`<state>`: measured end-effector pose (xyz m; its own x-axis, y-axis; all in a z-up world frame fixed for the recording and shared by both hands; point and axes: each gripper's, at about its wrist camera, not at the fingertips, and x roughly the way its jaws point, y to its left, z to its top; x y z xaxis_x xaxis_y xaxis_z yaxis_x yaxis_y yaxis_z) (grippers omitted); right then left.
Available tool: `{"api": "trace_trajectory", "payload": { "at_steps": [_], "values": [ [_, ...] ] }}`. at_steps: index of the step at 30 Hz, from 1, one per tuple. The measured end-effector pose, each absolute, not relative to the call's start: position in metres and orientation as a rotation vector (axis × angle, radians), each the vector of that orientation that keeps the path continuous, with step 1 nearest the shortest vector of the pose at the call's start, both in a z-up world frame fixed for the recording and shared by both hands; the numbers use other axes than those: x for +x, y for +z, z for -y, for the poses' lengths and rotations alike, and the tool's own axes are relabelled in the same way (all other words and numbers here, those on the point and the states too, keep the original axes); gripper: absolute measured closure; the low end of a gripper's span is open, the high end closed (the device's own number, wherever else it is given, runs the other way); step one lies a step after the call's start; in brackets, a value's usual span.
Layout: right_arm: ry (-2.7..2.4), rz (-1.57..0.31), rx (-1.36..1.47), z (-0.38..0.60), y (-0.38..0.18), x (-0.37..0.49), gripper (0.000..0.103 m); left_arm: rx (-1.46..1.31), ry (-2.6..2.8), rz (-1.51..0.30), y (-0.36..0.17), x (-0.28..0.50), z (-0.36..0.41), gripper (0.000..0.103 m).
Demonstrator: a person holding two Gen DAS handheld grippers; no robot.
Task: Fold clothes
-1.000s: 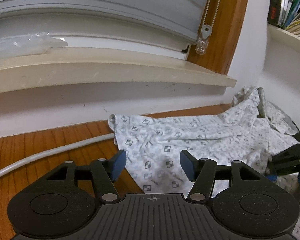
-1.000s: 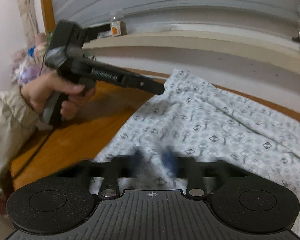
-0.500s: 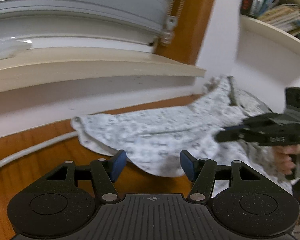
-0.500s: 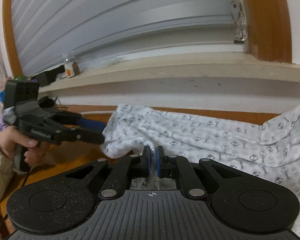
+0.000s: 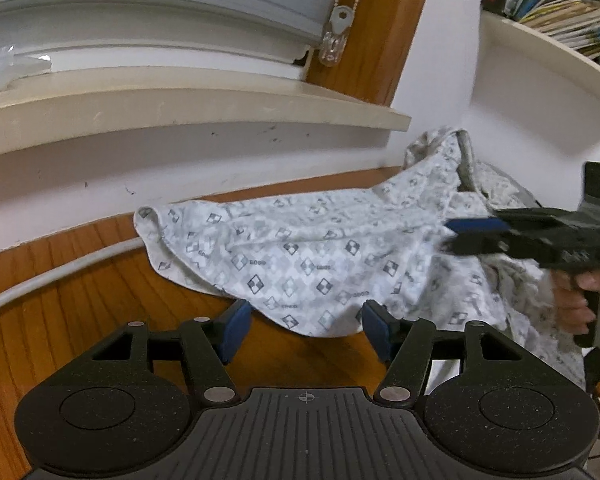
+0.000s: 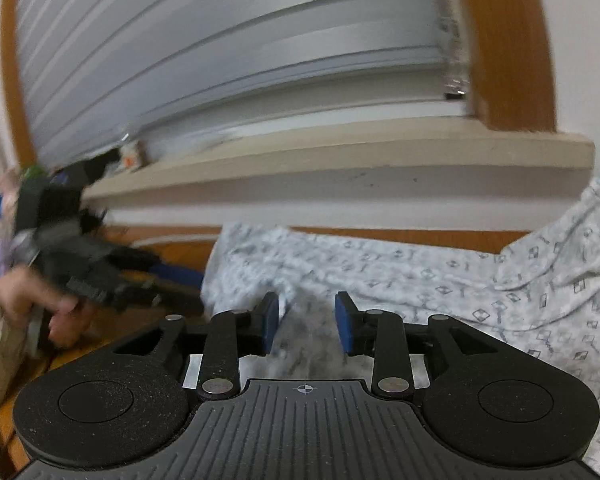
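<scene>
A white garment [image 5: 320, 256] printed with grey diamonds lies spread on the wooden table [image 5: 80, 300], bunched against the wall at the right. My left gripper [image 5: 306, 330] is open just in front of its near hem, the blue pads [image 5: 236, 330] clear of the cloth. In the right wrist view the same garment [image 6: 420, 276] runs from the middle to the right. My right gripper [image 6: 307, 322] is opening, with a blurred fold of cloth loose between its pads. From the left, the right gripper [image 5: 460, 236] hovers over the cloth. From the right, the left gripper [image 6: 172, 280] reaches the cloth's left edge.
A beige window sill [image 5: 180, 108] overhangs the table's back, with a closed blind above it and a cord pull [image 5: 336, 40]. A white cable [image 5: 60, 276] runs along the table at the left. Shelves with books [image 5: 560, 12] stand at the upper right. A small bottle [image 6: 134, 156] is on the sill.
The right gripper, shut on a fold of cloth half a second ago, now has its jaws apart. The garment's near part has shifted right. The left gripper stays open.
</scene>
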<state>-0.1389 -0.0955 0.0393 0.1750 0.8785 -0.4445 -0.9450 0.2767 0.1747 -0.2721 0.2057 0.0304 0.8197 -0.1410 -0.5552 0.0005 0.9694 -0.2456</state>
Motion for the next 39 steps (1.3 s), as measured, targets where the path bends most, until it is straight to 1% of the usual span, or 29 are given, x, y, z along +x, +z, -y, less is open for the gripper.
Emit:
{"api": "trace_trajectory", "payload": {
  "at_steps": [2, 5, 9, 15, 23, 25, 26, 27, 28, 31, 33, 36, 39],
  "values": [
    [1.309, -0.512, -0.202, 0.102, 0.038, -0.144, 0.065, -0.239, -0.061, -0.607, 0.030, -0.271, -0.207, 0.037],
    [1.307, -0.520, -0.259, 0.110, 0.036, -0.149, 0.062, -0.234, -0.042, -0.602, 0.031, -0.270, -0.207, 0.037],
    [1.297, -0.521, -0.339, 0.119, 0.033, -0.161, 0.062, -0.235, -0.035, -0.591, 0.032, -0.273, -0.207, 0.036],
    [1.346, -0.474, -0.487, 0.130, 0.037, -0.197, 0.062, -0.225, -0.052, -0.578, 0.033, -0.275, -0.201, 0.034],
    [1.476, -0.476, -0.632, 0.104, 0.029, -0.236, 0.063, -0.246, -0.043, -0.572, 0.033, -0.278, -0.206, 0.034],
    [1.487, -0.491, -0.638, 0.095, 0.026, -0.232, 0.067, -0.255, -0.036, -0.570, 0.033, -0.279, -0.209, 0.034],
    [1.499, -0.503, -0.620, 0.093, 0.028, -0.228, 0.087, -0.259, -0.033, -0.569, 0.033, -0.279, -0.210, 0.034],
    [1.508, -0.510, -0.603, 0.092, 0.030, -0.224, 0.096, -0.263, -0.028, -0.567, 0.033, -0.280, -0.212, 0.034],
    [1.503, -0.497, -0.593, 0.090, 0.034, -0.221, 0.098, -0.266, -0.024, -0.566, 0.033, -0.280, -0.213, 0.034],
    [1.475, -0.413, -0.563, 0.090, 0.053, -0.215, 0.099, -0.270, -0.018, -0.563, 0.033, -0.281, -0.214, 0.034],
    [1.452, -0.386, -0.498, 0.093, 0.067, -0.204, 0.102, -0.269, -0.020, -0.565, 0.033, -0.280, -0.215, 0.034],
    [1.405, -0.374, -0.431, 0.097, 0.078, -0.188, 0.102, -0.266, -0.021, -0.570, 0.032, -0.279, -0.214, 0.034],
    [1.359, -0.397, -0.440, 0.096, 0.074, -0.180, 0.101, -0.263, -0.019, -0.570, 0.033, -0.279, -0.213, 0.034]
  ]
}}
